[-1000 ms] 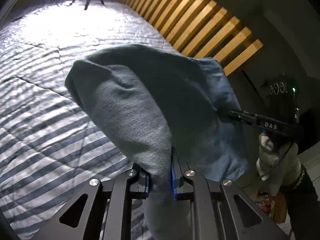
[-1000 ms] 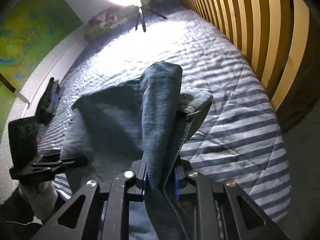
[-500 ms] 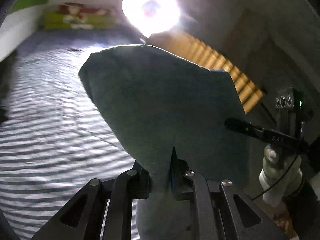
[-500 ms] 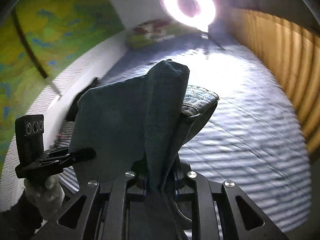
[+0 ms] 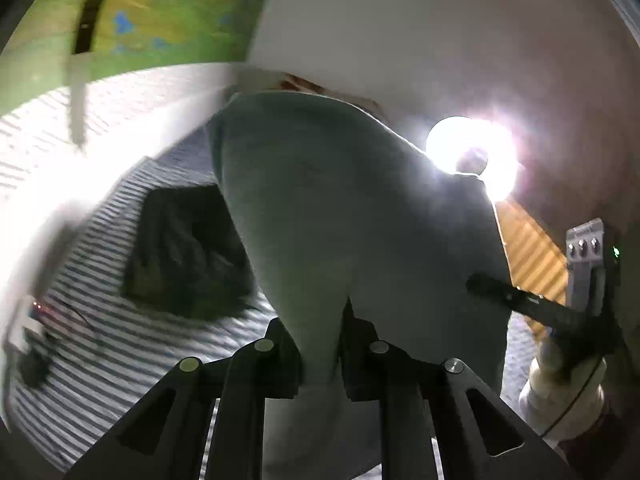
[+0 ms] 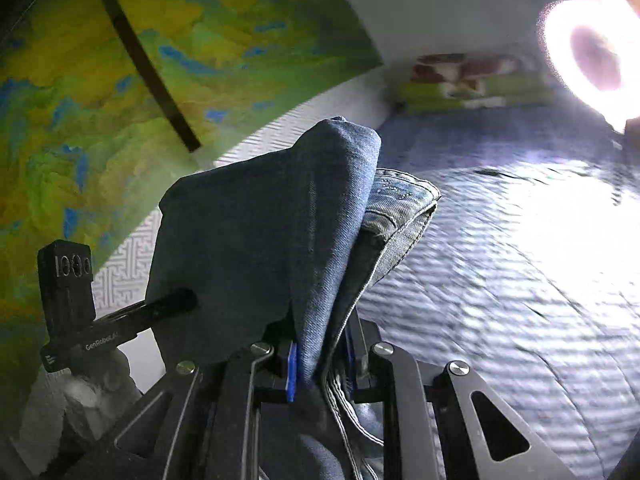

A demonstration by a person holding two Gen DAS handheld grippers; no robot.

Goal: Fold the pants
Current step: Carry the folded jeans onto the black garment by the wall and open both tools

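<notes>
Blue denim pants [image 5: 352, 232] hang in the air between both grippers, above the striped bed [image 5: 132, 344]. My left gripper [image 5: 320, 344] is shut on one end of the fabric, which bulges up in front of the lens. In the right wrist view my right gripper [image 6: 320, 364] is shut on the pants [image 6: 260, 248] near the stitched waistband [image 6: 400, 204]. Each view shows the other gripper biting the far edge: the right gripper [image 5: 476, 282] at the right, the left gripper [image 6: 188, 300] at the left.
A dark garment [image 5: 188, 256] lies on the striped bedspread near the wall. A bright ring light [image 6: 592, 60] glares at the far end beside a folded colourful blanket [image 6: 472, 80]. A green map [image 6: 120, 80] covers the wall. Wooden slats [image 5: 532, 252] run along the other side.
Both grippers have swung upward and turned with the pants held between them; the views swept from the bed and slats toward the map wall and ring light. Both grips stayed shut.
</notes>
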